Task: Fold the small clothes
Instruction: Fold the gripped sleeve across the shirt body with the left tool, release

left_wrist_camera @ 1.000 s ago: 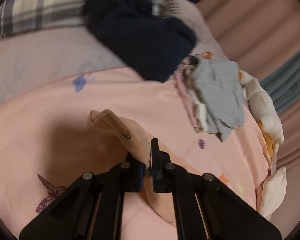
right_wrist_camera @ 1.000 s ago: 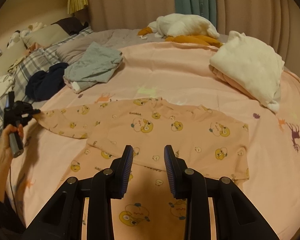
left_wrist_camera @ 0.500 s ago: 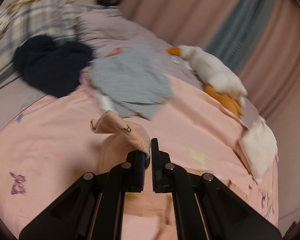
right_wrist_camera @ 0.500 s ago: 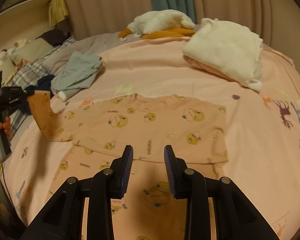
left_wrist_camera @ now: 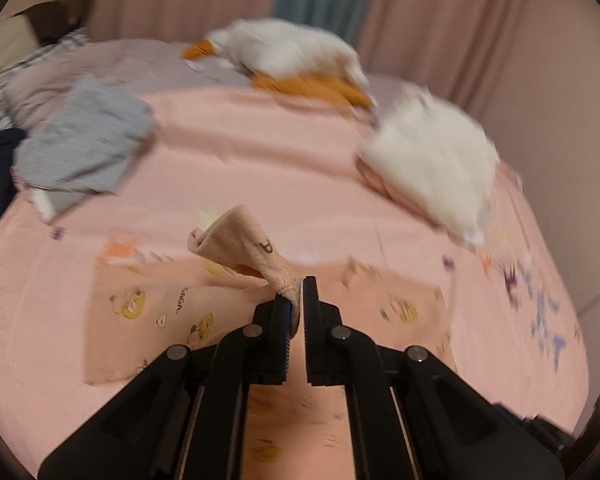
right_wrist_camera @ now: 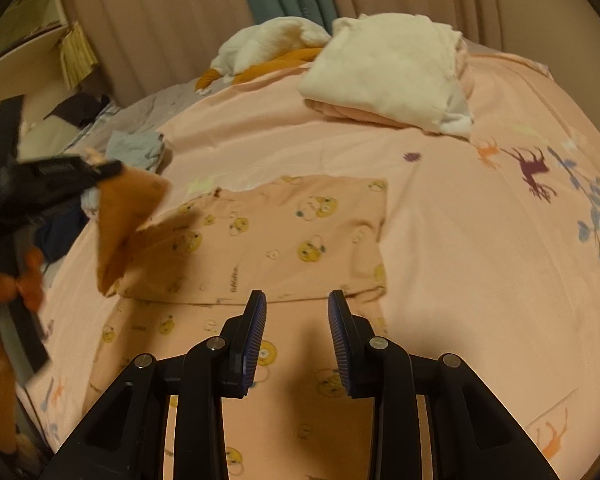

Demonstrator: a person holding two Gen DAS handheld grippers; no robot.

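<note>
Fingers of the right gripper (right_wrist_camera: pixel 296 338) stand apart with nothing between them, low over the hem of the peach printed top (right_wrist_camera: pixel 300 232) spread flat on the pink bedspread (right_wrist_camera: pixel 480 260). At that view's left edge, the left gripper (left_wrist_camera: pixel 297 312) is clenched on the top's sleeve (left_wrist_camera: pixel 244 246), lifted clear of the bed and carried over the garment's body. Beyond lie a folded white garment (right_wrist_camera: pixel 388 76), a grey garment (left_wrist_camera: pixel 80 152) and a white-and-orange plush toy (left_wrist_camera: pixel 292 60) near the curtains (right_wrist_camera: pixel 180 12).
</note>
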